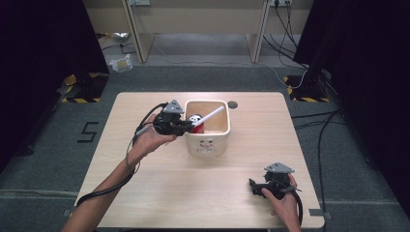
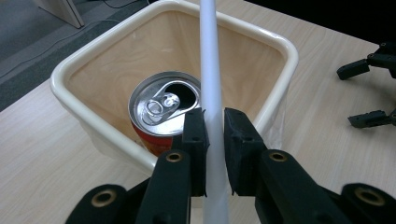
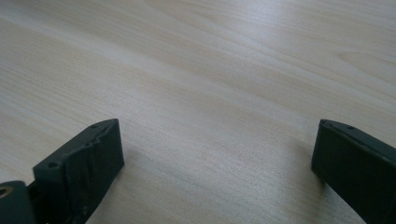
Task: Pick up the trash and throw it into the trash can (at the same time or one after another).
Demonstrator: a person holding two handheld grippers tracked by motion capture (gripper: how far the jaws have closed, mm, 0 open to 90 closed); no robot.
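The wooden table (image 1: 193,188) lay under both my hands, and near its far edge stood the cream square bin (image 1: 208,144) with a thin liner inside. In the left gripper view its rounded rim (image 2: 74,60) ran round a tan interior, and a red drink can (image 2: 163,109) stood upright in the near part of the bin, its silver top facing up with the mouth already open.

The white tube (image 1: 211,116) was long and thin. In the high view its long axis ran on a slant over the bin, the free end pointing up and toward the bin's far right corner, the gripped end low at the bin's left wall, just beside the can. In the left gripper view the tube (image 2: 211,70) rose straight from between the jaws toward the top of the picture, passing just to the right of the can's top.

My left gripper (image 1: 180,126) sat at the bin's left rim with its jaws drawn in tight, pinching the tube from both sides; the pads (image 2: 196,135) pressed flat on it.

My right gripper (image 1: 255,187) rested near the table's near right corner, well apart from the bin. In its own view its jaws stood spread wide over bare wood, one pad (image 3: 88,161) low at the left, nothing between them.
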